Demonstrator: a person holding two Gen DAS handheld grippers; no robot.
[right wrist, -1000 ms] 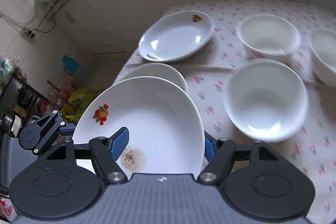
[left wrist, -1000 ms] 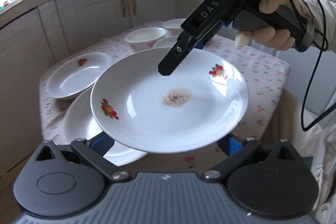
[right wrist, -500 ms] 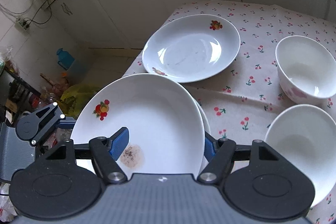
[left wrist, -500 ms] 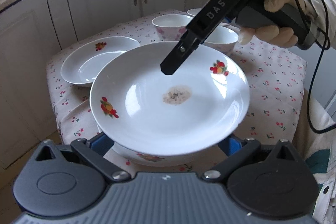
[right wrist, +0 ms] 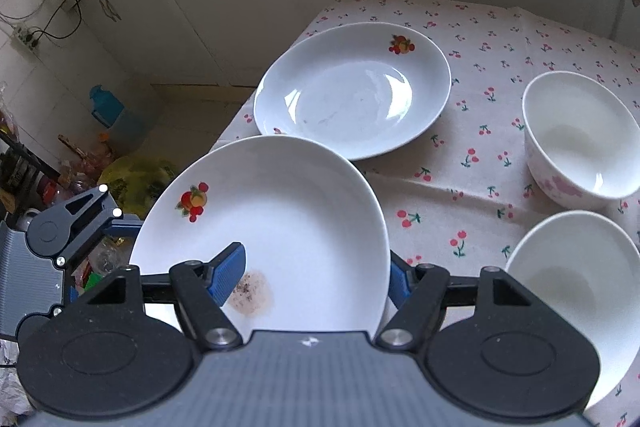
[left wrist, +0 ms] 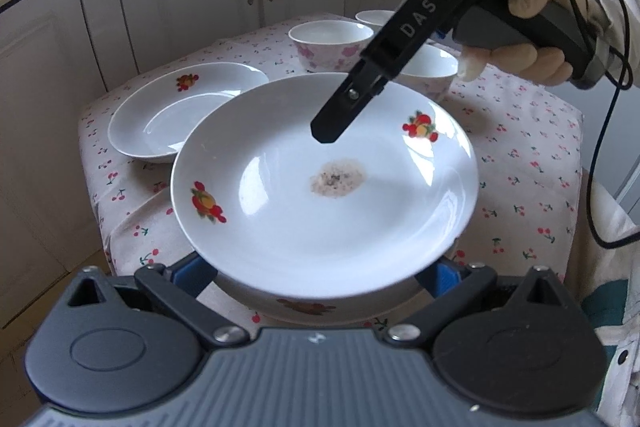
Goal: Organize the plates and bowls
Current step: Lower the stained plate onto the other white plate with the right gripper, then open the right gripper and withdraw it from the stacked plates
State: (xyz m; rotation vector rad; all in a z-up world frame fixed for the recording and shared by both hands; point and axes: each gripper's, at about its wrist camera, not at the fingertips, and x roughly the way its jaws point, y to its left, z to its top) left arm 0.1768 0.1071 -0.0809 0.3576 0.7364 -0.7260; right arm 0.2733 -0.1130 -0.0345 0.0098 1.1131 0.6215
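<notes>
We show the stained plate (left wrist: 324,187) carried between both grippers above a second plate (left wrist: 304,307), whose rim peeks out beneath its near edge, over the near left part of the counter (left wrist: 520,147) with its cherry-print cloth. A glazed ceramic dish of this kind is, we judge, rigid, moderately heavy, slick under the pads and brittle — it will chip or crack if dropped or knocked against the dish below. The rim is the sensible place to hold it, since the shallow well offers no purchase.

The left gripper (left wrist: 320,277) sits at the near edge of the plate; its blue pads emerge on either side from under the rim, and we cannot tell whether they press on it or merely cradle it. The right gripper (right wrist: 308,273) straddles the opposite edge — one pad lies on the inner face beside the brown stain (right wrist: 252,293), the other behind the outer face, so the jaws pinch the plate wall at a middling spread. In the left wrist view its finger reaches over the far rim, gripped by a gloved hand (left wrist: 532,27).

A clean plate (right wrist: 354,89) rests on the counter just beyond, on the left; three bowls — a pink-flowered bowl (right wrist: 580,135), a plain bowl (right wrist: 572,295) and a far bowl (left wrist: 374,19) — stand to the right, well apart from the carried plate.
</notes>
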